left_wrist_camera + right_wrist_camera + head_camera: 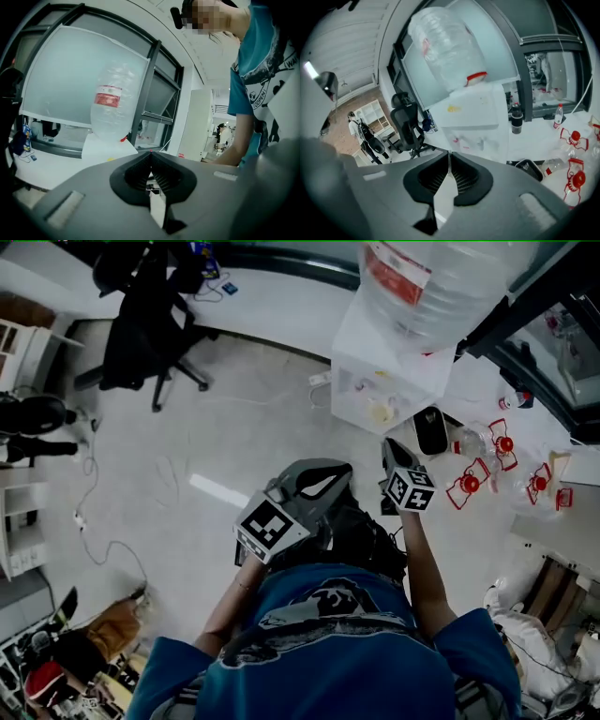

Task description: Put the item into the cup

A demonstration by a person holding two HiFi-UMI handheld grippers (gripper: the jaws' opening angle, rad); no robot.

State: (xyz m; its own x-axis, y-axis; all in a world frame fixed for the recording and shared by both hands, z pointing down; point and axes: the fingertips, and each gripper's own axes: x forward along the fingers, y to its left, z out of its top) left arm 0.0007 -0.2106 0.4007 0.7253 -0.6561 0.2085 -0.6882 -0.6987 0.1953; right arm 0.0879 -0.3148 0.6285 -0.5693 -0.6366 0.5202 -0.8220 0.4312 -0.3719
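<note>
Over the floor at the bench's near edge, both grippers are closed and empty.

Left gripper has its jaws tip to tip with nothing between them and is held close to the person's blue shirt. Right gripper is likewise closed on nothing and points toward the bench. At the bench's left end stands a white dispenser with a big clear jug upturned on it. Just right of it, toward the far edge by the window, a black cup stands upright. A black tray sits nearer the near edge. Clear bottles with red caps lie toward the right end, apart from both grippers. Which of these is the item I cannot tell.
</note>
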